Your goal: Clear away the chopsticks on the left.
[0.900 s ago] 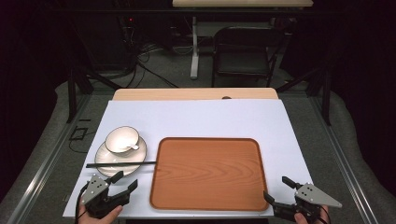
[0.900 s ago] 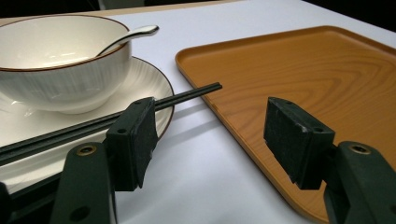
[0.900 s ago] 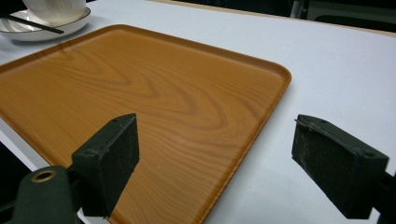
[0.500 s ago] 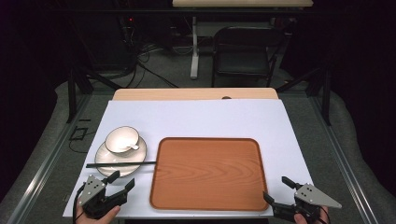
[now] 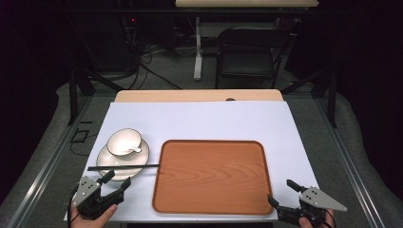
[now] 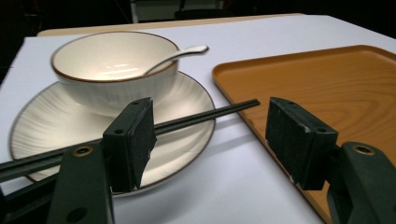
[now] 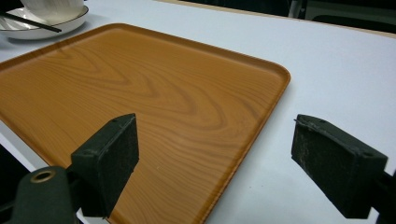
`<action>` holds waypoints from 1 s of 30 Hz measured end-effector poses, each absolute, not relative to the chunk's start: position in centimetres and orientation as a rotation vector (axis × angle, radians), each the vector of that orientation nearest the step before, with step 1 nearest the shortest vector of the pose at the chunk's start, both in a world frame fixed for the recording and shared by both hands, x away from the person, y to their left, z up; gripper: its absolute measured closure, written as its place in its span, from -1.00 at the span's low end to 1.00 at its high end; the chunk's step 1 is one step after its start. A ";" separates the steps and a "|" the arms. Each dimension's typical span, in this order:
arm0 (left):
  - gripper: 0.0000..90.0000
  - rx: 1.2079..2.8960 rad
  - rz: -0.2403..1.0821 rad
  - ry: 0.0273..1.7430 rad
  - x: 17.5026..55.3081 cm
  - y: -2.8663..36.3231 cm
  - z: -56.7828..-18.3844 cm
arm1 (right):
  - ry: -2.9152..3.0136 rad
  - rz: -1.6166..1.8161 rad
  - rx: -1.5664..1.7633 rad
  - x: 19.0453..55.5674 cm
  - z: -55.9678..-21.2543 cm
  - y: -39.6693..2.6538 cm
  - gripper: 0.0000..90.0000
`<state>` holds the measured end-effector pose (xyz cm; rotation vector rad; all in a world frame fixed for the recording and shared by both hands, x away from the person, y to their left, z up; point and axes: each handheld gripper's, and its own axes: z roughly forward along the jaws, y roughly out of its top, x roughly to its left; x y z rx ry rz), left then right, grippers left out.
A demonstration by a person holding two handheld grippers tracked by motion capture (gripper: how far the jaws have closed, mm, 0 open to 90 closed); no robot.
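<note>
Tray of wood grain lies bare on the white table; left of it a bowl with a spoon sits on a saucer, black chopsticks lying across the saucer's near rim; the left gripper hovers near them, jaws wide apart; the right gripper hangs at the tray's near right corner, jaws spread, holding nothing
</note>
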<state>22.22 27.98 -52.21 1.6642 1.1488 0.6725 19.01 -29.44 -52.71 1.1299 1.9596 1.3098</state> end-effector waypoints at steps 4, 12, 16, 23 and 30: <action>-0.27 1.671 0.700 1.192 22.8 28.9 -51.2 | 1.958 1.310 1.135 19.0 -52.7 -29.4 -0.68; -0.26 1.726 0.756 1.204 23.9 30.2 -49.4 | 1.962 1.307 1.129 19.1 -52.7 -29.4 -0.68; -0.23 1.728 0.760 1.229 24.6 31.0 -48.4 | 1.961 1.307 1.131 19.1 -52.7 -29.4 -0.68; -0.19 1.719 0.772 1.245 25.7 32.1 -46.9 | 1.960 1.308 1.135 19.1 -52.7 -29.4 -0.68; -0.15 1.748 0.791 1.234 26.3 32.3 -46.4 | 1.960 1.307 1.134 19.1 -52.7 -29.4 -0.68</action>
